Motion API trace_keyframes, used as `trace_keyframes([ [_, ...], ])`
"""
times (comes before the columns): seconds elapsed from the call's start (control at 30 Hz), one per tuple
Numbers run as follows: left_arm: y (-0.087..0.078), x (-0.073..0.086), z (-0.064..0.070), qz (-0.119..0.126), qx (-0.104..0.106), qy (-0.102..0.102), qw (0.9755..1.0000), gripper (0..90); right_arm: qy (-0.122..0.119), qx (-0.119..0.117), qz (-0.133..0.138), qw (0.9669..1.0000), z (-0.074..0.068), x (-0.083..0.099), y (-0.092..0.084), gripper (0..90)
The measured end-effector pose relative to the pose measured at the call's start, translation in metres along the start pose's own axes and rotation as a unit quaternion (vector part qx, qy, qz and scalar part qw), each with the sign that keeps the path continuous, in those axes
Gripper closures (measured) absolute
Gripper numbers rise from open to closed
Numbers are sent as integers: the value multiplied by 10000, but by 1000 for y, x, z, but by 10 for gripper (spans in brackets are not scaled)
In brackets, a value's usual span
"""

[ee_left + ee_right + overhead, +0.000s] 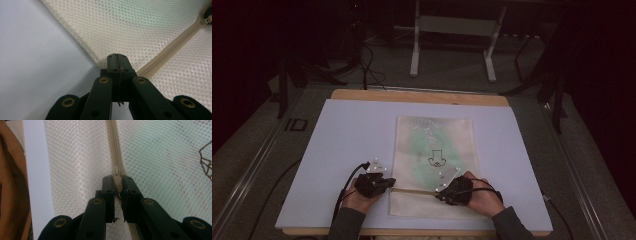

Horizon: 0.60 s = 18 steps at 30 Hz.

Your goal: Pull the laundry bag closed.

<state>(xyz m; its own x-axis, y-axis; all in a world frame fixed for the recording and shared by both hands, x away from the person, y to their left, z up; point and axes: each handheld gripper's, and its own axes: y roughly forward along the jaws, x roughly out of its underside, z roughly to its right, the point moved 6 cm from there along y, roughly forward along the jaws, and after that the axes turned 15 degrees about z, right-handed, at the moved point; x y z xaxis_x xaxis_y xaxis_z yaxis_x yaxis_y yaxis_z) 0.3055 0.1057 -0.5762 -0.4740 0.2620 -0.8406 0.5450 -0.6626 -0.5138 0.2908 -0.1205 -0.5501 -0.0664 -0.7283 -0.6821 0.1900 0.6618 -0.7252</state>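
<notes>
Mesh bag [434,150] — right gripper [118,185] jaws pinching zipper pull [117,173]

Mesh bag [434,150] on white board [347,150], both hand-held grippers at zipper [414,190]

A white board [352,145] covered most of the wooden worktop [419,96], leaving a bare strip along the far edge. Beyond that edge, a white metal frame [452,30] stood on grey carpet [452,75], with black cables [367,65] nearby.
</notes>
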Motion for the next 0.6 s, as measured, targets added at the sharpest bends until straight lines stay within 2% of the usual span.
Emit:
trace_keyframes([
  [0.23,0,0,0,-6,-5,9,10000,897,-14,43,-40,10000,2,4,-5,824],
  [0.6,0,0,0,-14,-19,11,10000,897,130,149,-45,9998,4,16,-18,824],
])
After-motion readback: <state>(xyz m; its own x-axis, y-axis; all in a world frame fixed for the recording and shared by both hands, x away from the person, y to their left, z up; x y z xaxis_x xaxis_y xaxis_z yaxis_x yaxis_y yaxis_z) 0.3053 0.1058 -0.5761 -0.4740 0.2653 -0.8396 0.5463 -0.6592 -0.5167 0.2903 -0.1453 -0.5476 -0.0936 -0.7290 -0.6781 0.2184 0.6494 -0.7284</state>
